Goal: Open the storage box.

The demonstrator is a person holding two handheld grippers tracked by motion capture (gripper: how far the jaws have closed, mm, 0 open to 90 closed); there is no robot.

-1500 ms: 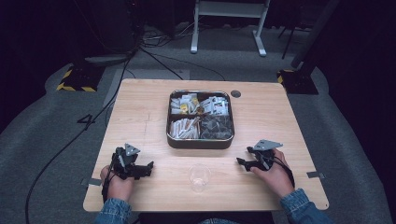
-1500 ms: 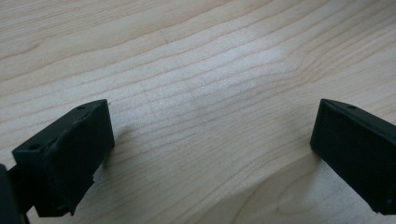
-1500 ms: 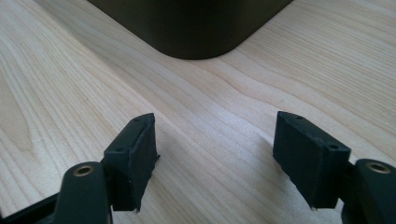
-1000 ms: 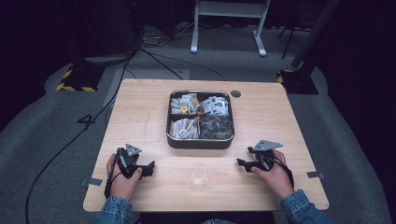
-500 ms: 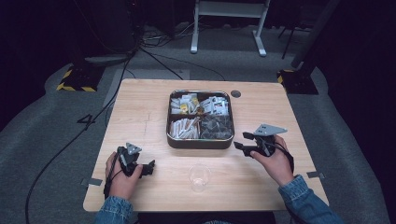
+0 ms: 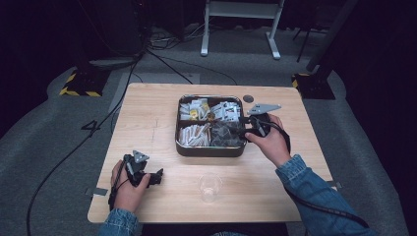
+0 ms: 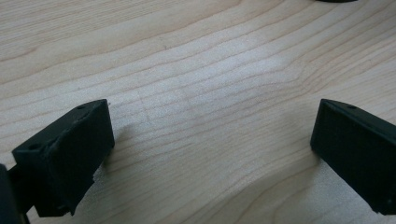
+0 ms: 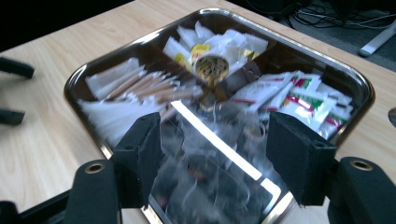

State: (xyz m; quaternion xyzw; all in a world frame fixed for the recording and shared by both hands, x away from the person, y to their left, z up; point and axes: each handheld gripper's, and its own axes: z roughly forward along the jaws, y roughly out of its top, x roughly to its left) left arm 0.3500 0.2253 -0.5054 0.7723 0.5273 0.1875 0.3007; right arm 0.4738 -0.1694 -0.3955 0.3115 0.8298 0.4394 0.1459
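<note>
A metal tray (image 6: 209,151) with four compartments stands mid-table. It holds white and yellow packets, red-and-green printed packets (image 6: 226,110), paper-wrapped sticks (image 6: 194,133) and clear sachets with dark contents (image 6: 225,133). My right gripper (image 6: 243,132) hovers over the tray's near right corner. In the right gripper view its jaws (image 8: 212,140) stand open above the clear sachets (image 8: 210,172); they have just been opening and grip nothing. My left gripper (image 6: 156,177) rests on the wood at the front left, open (image 7: 210,140) over bare tabletop.
A clear plastic cup (image 6: 210,188) stands upright near the front edge, between the two hands. A small dark round disc (image 6: 248,98) sits in the tabletop behind the tray. Cables and a stand's feet lie on the floor beyond the table.
The right hand has lifted off the table's front right and moved forward and left, over the tray's near right compartment. The left hand has stayed put.
</note>
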